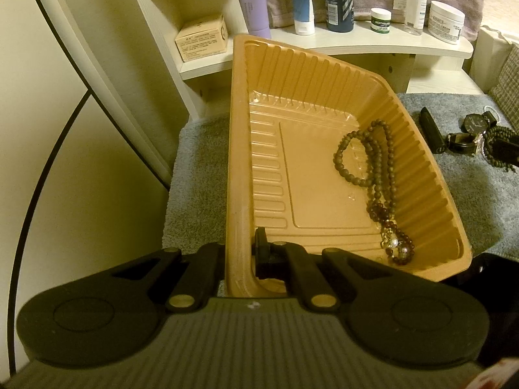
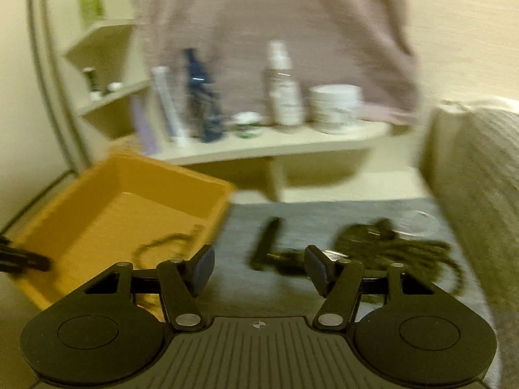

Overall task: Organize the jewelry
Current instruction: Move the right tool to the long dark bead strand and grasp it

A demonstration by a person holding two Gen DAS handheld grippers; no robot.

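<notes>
Two grippers: both in view, one on the tray, one over the towel.
Landmark: orange plastic tray, ribbed walls, resting on a grey towel; its left side looks raised off the towel.
Left gripper: fingers pinched together on the tray's near left rim, one finger outside the wall, the other inside it.
Right gripper: fingers apart, nothing between them; it hangs over the towel just right of the tray, and its view is blurred.
Bead necklace: olive-brown beads, lying inside the tray against its right wall, looped.
Dark red bead string: inside the tray at the near right corner, touching the necklace's lower end, with a few pale, shiny beads in it.
Black slim case: on the towel right of the tray, apart from its wall.
Wristwatch: dark face, on the towel beyond the slim case, farther from the tray.
Green bead bundle: a heap of dark cords on the towel, well right of the tray, beside the watch.
Shelf: behind the tray's far end, carrying bottles, tubes and jars.
Small carton: on a lower shelf behind the tray's left side.
</notes>
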